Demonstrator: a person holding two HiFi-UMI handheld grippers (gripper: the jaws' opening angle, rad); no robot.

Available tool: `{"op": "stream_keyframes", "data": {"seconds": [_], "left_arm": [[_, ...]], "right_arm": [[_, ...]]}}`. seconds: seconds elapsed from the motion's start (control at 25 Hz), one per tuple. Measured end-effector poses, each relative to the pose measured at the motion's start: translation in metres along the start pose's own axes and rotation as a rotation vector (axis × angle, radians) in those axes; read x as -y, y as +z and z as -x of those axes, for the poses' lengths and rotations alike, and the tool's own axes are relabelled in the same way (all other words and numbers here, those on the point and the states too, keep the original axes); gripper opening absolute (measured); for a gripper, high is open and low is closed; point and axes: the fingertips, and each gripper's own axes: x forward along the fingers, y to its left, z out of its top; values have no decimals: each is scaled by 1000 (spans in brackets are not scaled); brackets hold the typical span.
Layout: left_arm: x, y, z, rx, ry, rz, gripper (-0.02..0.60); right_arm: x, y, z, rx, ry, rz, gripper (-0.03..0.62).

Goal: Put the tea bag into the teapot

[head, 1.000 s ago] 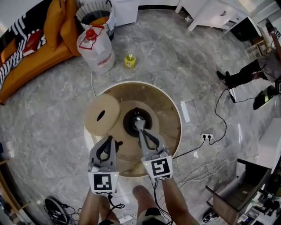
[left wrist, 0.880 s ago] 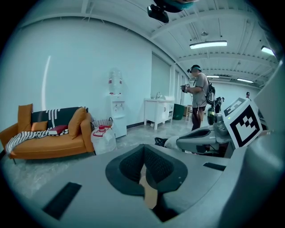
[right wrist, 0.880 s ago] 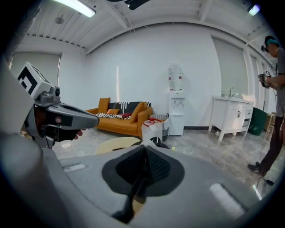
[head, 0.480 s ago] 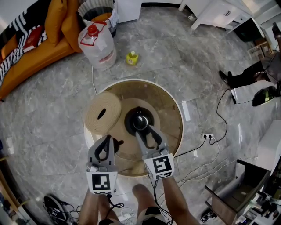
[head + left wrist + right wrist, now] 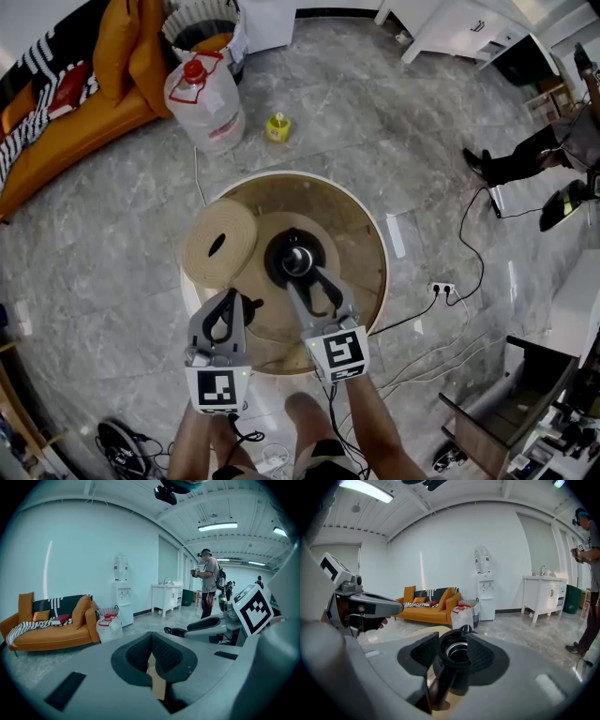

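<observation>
In the head view, a round wooden surface (image 5: 354, 234) with a pale rim stands on a grey marble floor (image 5: 394, 131). A flat, round tan disc (image 5: 220, 242) with ridged rings and a dark oval slot lies at the surface's left edge. A black, glossy teapot (image 5: 297, 258) with an open round mouth stands near the middle, just right of the disc. The right gripper (image 5: 305, 277) reaches in from the near edge, its fingers on either side of the teapot. The left gripper (image 5: 228, 302) hovers over the near-left edge, below the disc. Bare wood shows along the far and right edges.

In the left gripper view, the ribbed dark fingers are pressed together on a small tan paper tea bag (image 5: 157, 679), which hangs down from them. The right gripper's grey body shows just to the right.

In the right gripper view, the fingers are spreading wide. The teapot's open mouth sits between them with a gap on the left side. On the right side I cannot tell whether finger and rim touch. An orange sofa (image 5: 426, 609) stands behind.
</observation>
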Motion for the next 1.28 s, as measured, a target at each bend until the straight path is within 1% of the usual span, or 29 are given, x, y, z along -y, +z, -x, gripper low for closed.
{"op": "stream_keyframes", "data": {"seconds": [0.12, 0.24, 0.28, 0.36, 0.48, 0.6, 0.72, 0.84, 1.0, 1.12, 1.28], "left_arm": [[1, 13, 6, 12, -9, -9, 17], [5, 33, 13, 34, -38, -79, 17], [7, 40, 17, 42, -44, -92, 17], [11, 57, 27, 52, -51, -94, 17], [17, 86, 43, 79, -69, -155, 17], [28, 117, 60, 91, -76, -126, 17], [36, 145, 78, 114, -90, -130, 17], [43, 173, 100, 154, -116, -200, 17], [57, 204, 137, 181, -137, -210, 17], [67, 227, 162, 185, -148, -174, 17], [80, 245, 197, 219, -196, -244, 17]], "right_arm": [[-2, 12, 8, 9, -6, 0, 187], [-3, 30, 20, 22, -17, -3, 187], [-3, 37, 26, 27, -23, -6, 187], [-5, 52, 39, 39, -35, -10, 187], [-5, 79, 62, 58, -50, -6, 187], [-5, 108, 87, 88, -70, -2, 187], [-7, 137, 111, 119, -93, 4, 187], [-12, 164, 136, 145, -116, -2, 186], [-24, 194, 176, 172, -143, -3, 168], [-33, 216, 202, 196, -165, 0, 158], [-46, 236, 243, 223, -201, -2, 144]]}}
